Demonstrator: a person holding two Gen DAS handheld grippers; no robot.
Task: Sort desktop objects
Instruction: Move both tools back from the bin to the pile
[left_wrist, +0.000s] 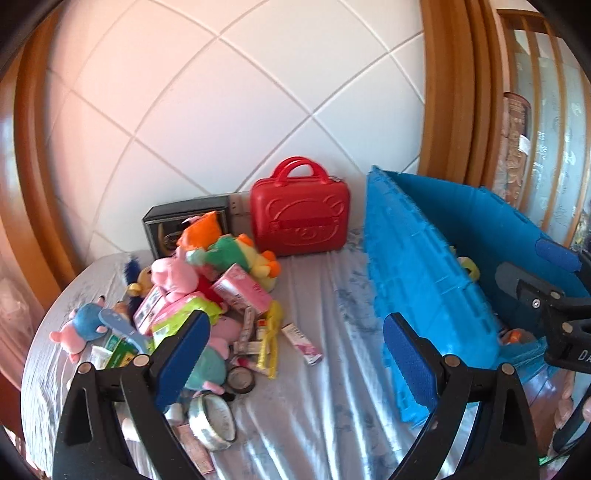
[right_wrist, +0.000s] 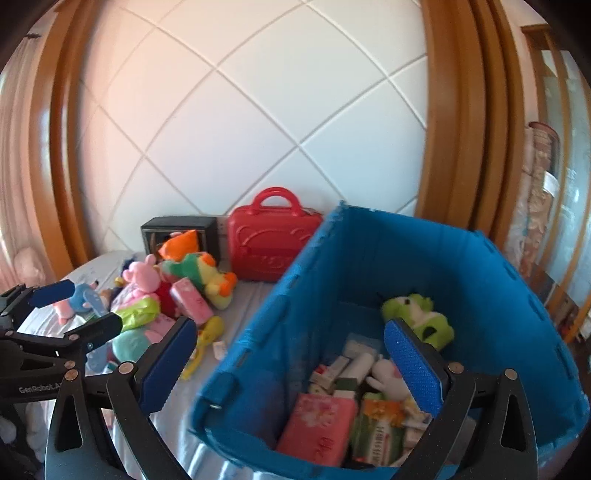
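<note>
Left tool (right_wrist: 77, 306) reads "GenRobot" (rest hidden).

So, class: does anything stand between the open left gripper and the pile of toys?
Nothing visible does. The left gripper hangs open, its near finger already over the pile of toys, with only bare cloth between the jaws.
</note>
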